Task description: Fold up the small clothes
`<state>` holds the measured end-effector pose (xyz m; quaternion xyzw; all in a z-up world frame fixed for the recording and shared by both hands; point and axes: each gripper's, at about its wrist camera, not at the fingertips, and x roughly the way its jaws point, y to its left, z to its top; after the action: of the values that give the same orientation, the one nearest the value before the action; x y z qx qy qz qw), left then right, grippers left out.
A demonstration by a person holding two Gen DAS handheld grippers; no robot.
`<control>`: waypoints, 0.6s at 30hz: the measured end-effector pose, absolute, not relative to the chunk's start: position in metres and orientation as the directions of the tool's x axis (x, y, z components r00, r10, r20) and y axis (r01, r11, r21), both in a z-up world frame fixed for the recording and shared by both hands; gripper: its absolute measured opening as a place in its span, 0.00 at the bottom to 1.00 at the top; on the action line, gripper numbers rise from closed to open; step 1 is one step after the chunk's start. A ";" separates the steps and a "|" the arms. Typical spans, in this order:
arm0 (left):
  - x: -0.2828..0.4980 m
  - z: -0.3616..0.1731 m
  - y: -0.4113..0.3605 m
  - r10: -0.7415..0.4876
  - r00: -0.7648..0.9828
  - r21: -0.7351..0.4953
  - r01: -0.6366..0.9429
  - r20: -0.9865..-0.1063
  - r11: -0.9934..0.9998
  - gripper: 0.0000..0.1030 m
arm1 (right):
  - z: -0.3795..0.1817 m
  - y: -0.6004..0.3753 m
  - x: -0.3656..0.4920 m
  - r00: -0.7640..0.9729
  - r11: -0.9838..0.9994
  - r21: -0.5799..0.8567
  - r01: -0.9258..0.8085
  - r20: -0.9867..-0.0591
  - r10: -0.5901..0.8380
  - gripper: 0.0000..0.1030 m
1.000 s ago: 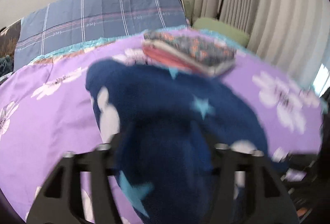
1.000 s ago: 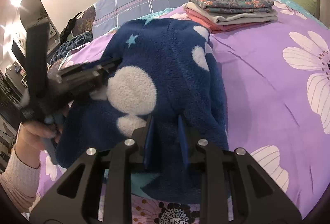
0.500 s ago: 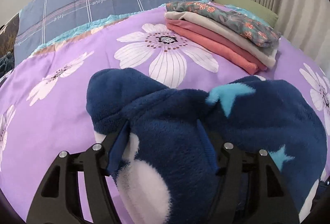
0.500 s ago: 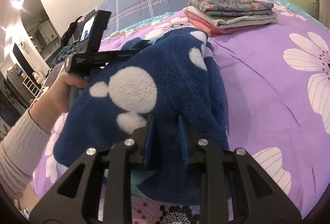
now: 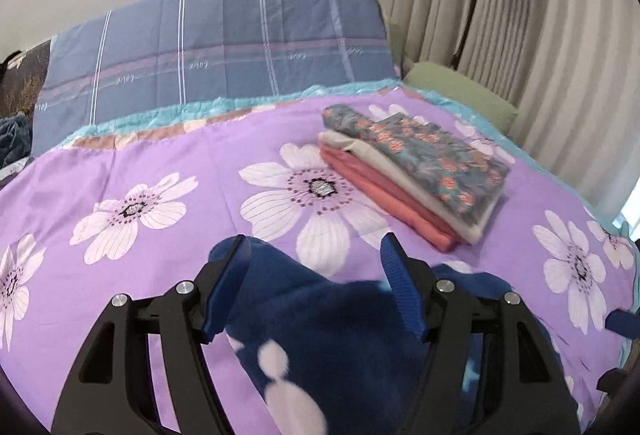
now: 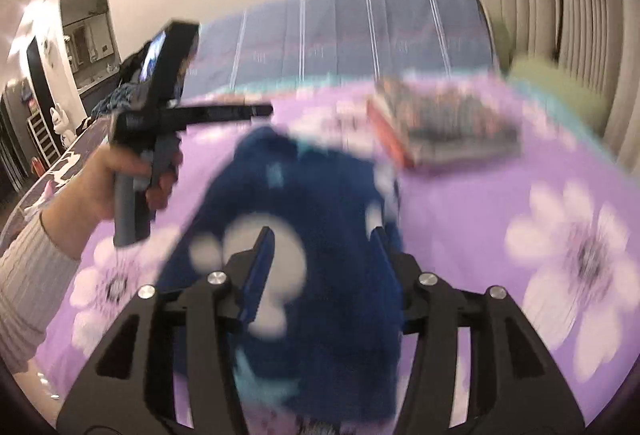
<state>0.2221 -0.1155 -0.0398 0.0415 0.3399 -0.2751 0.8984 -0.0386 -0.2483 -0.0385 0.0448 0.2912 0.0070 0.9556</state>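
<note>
Navy fleece garment [image 5: 340,347] heaped on purple bedspread [image 5: 120,171], near folded stack [image 5: 416,171]. Left gripper [image 5: 316,275] spread, fleece loose between. Right gripper [image 6: 320,259] just opening, released above fleece.

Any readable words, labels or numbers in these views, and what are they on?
"love": small white script repeated along the stripes of the blue plaid pillow, legible in the left wrist view.
Same pillow in the right wrist view: too blurred to read.
Screen on the left gripper's handle: too small and blurred to read.
</note>
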 end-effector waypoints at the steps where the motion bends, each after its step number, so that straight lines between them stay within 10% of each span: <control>1: 0.234 -0.050 -0.117 -0.453 0.596 -0.119 0.514 -0.663 0.849 0.66 | -0.030 -0.246 -0.028 0.840 0.997 0.083 0.003 -0.541 0.043 0.50; 5: 0.269 -0.141 -0.129 -0.289 0.489 -0.027 0.475 -0.823 0.880 0.69 | -0.038 -0.246 0.035 0.792 0.990 0.136 -0.026 -0.601 0.103 0.33; 8: 0.274 -0.151 -0.121 -0.363 0.499 -0.130 0.440 -0.787 0.888 0.72 | -0.095 -0.246 0.082 0.664 0.998 0.063 0.030 -0.747 0.028 0.31; 18: 0.245 -0.118 -0.123 -0.312 0.612 -0.012 0.443 -0.727 0.897 0.72 | -0.131 -0.260 0.090 0.686 0.994 0.104 0.039 -0.726 0.050 0.32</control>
<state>0.2451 -0.1234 -0.1181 0.0843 0.3866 -0.2111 0.8938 0.0903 -0.2605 -0.1307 0.0555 0.3962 0.0030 0.9165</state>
